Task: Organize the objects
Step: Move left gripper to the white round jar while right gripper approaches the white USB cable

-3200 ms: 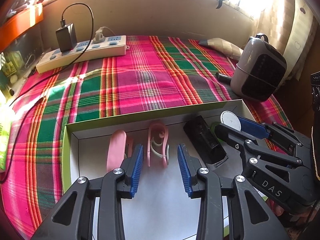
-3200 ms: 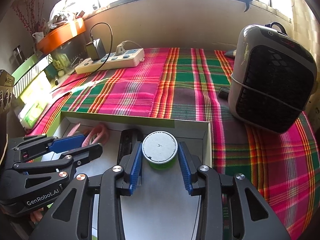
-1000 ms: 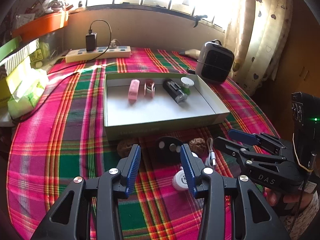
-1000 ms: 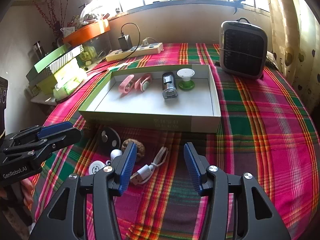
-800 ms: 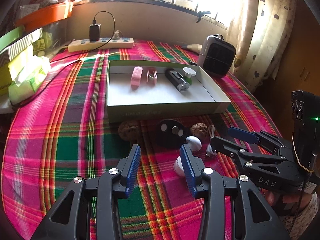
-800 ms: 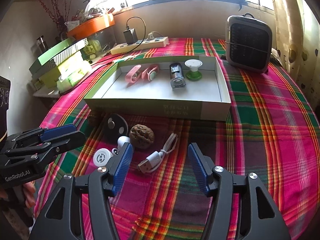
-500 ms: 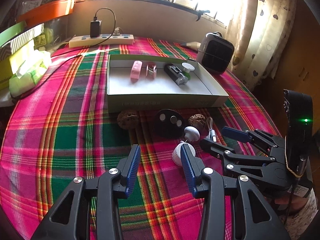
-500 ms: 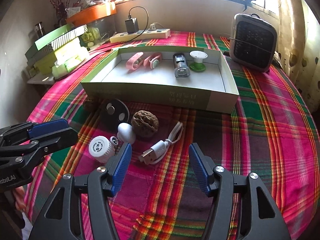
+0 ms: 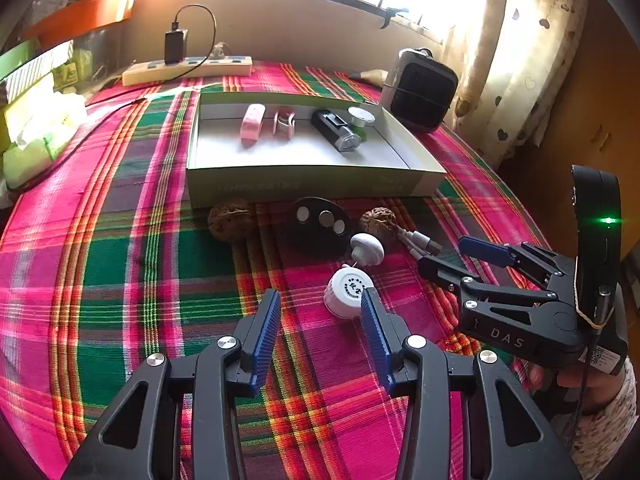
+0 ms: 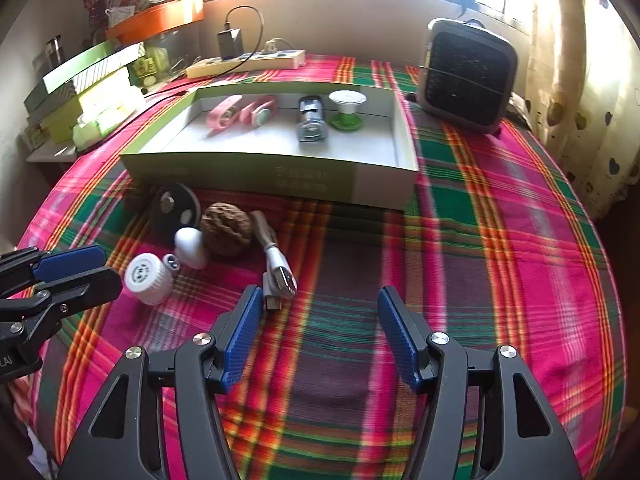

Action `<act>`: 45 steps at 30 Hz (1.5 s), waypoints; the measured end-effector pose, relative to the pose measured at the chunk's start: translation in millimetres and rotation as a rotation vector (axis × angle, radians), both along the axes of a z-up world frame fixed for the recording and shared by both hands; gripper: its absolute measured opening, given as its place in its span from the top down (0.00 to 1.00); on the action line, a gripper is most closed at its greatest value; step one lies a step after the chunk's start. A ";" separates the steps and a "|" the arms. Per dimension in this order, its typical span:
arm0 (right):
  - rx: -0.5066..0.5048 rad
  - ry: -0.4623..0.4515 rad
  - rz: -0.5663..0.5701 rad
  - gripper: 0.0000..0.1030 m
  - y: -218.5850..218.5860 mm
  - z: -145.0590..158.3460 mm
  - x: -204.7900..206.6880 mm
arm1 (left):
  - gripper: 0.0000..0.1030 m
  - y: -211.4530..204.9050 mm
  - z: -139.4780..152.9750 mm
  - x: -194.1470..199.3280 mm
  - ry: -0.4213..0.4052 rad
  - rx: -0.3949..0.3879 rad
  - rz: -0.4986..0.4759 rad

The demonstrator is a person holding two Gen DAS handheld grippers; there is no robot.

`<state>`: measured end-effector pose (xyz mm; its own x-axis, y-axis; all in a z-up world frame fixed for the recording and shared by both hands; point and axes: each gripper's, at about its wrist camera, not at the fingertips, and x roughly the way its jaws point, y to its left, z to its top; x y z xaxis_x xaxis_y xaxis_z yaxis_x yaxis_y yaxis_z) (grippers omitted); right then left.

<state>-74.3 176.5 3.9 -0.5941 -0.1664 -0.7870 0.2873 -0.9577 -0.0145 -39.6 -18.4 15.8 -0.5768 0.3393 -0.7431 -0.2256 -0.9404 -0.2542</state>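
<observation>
Just ahead of the left claw point(image 9: 320, 312) lies the white bottle point(image 9: 346, 293).

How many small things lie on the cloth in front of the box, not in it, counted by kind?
Walnuts: 2, one to the left, one to the right
Black disc: 1
White mushroom-shaped knob: 1
White round cap: 1
White USB cable: 1
Total: 6
</observation>
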 end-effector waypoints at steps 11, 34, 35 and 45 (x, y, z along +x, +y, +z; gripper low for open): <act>-0.027 -0.008 0.057 0.41 1.3 -0.8 -3.0 | 0.58 12.9 -6.5 -5.0 -0.023 -0.008 -0.023; -0.008 -0.006 0.188 0.41 -15.5 -1.9 -18.7 | 0.58 25.2 -8.5 -15.9 -0.003 -0.087 -0.026; -0.008 -0.006 0.192 0.41 -15.7 -1.9 -19.4 | 0.58 24.5 -8.4 -16.3 -0.004 -0.082 -0.024; -0.010 -0.003 0.222 0.47 -17.7 -1.6 -18.5 | 0.66 24.0 -9.0 -17.7 0.003 -0.099 -0.008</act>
<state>-92.7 158.8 2.4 -0.5395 -0.3005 -0.7865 0.4910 -0.8711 -0.0040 -57.4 5.6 6.8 -0.5768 0.2690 -0.7714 -0.2343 -0.9590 -0.1592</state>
